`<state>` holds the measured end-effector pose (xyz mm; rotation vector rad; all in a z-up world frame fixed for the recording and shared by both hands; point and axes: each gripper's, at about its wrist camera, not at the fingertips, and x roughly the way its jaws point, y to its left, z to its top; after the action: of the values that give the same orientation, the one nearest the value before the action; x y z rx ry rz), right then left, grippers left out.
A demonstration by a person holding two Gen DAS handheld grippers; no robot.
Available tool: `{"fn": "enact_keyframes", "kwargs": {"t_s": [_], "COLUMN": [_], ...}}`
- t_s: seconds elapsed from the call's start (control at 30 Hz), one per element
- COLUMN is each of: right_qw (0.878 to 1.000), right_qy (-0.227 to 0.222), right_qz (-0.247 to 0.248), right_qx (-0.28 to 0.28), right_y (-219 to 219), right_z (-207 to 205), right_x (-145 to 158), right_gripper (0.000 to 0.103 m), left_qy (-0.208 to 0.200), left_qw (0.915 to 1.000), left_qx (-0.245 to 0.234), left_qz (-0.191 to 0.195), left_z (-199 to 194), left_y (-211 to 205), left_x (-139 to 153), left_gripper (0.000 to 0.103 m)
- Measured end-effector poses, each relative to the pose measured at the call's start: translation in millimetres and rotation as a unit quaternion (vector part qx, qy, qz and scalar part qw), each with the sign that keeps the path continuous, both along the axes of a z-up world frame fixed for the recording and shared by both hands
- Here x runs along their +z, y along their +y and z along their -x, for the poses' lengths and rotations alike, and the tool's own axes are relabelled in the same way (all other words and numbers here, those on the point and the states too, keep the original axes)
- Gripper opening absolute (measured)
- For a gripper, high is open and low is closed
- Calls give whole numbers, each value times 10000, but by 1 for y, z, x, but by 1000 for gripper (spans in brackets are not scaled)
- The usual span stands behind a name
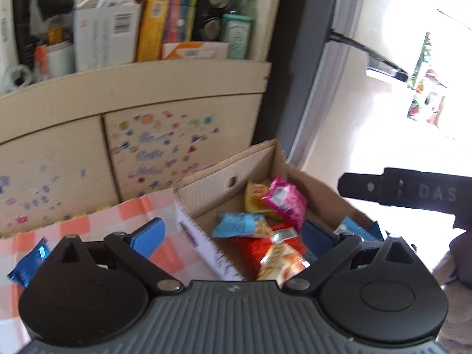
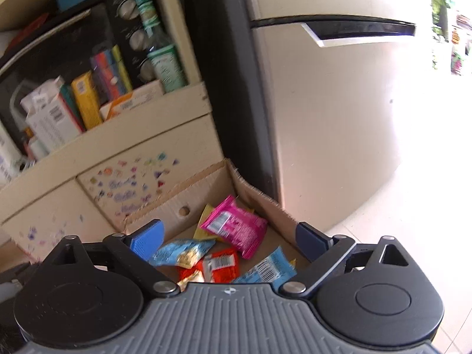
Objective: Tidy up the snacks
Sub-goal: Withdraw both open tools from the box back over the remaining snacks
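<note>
An open cardboard box [image 1: 203,183] [image 2: 265,203] holds several snack packets: a pink one [image 1: 284,200] [image 2: 236,227], a yellow one [image 1: 255,197], a light blue one [image 1: 242,224] [image 2: 183,252], and a red one [image 1: 256,247] [image 2: 221,265]. My left gripper [image 1: 233,236] is open and empty above the box's left wall. My right gripper [image 2: 230,239] is open and empty above the box. The right gripper's body [image 1: 413,191] shows at the right of the left wrist view. A dark blue packet [image 1: 28,265] lies on the checked cloth [image 1: 118,215].
A cream shelf unit [image 1: 132,88] behind the box holds cartons, books and bottles. Its lower panel [image 1: 165,147] carries coloured stickers. A white fridge door [image 2: 339,118] with a dark handle [image 2: 354,26] stands right of the box. A pale floor [image 2: 413,206] lies to the right.
</note>
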<state>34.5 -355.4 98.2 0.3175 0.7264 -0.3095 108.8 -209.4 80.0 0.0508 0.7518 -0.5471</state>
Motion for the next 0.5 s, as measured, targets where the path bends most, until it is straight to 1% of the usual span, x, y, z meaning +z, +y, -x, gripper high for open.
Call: {"fn": "enact_keyframes", "kwargs": {"t_s": [0.07,0.2,0.23,0.33,0.43,0.5], "right_qw": [9999,9978,9969,9928,9869,9822], "right_qy": [20,120,132,150,120,129], "right_qz": [36,124,119,36,-117,-215], "right_qx": [166,635,772,1185,1606,1863], "right_y": [9,29,34,48,61,71], "right_z": [-1,-2,-2,1,7,12], "right_x": [-1,-4,-5,-10,-15,-19], "right_gripper": [100,100,100,100,98,98], "left_qy": [37,390,416,446,649,616], "left_qw": [9999,9988,9985,9975,9961,9954], "left_qx": [32,238,288,359,449,522], "left_qz": [-119,-177,-223,-423,-399,-521], "left_z": [0,-3,-3,-2,-5,-6], "left_y": [10,36,42,59,81,94], "left_x": [-2,-5,-5,-7,-8,-10], "left_gripper": [98,98,98,98,98,98]}}
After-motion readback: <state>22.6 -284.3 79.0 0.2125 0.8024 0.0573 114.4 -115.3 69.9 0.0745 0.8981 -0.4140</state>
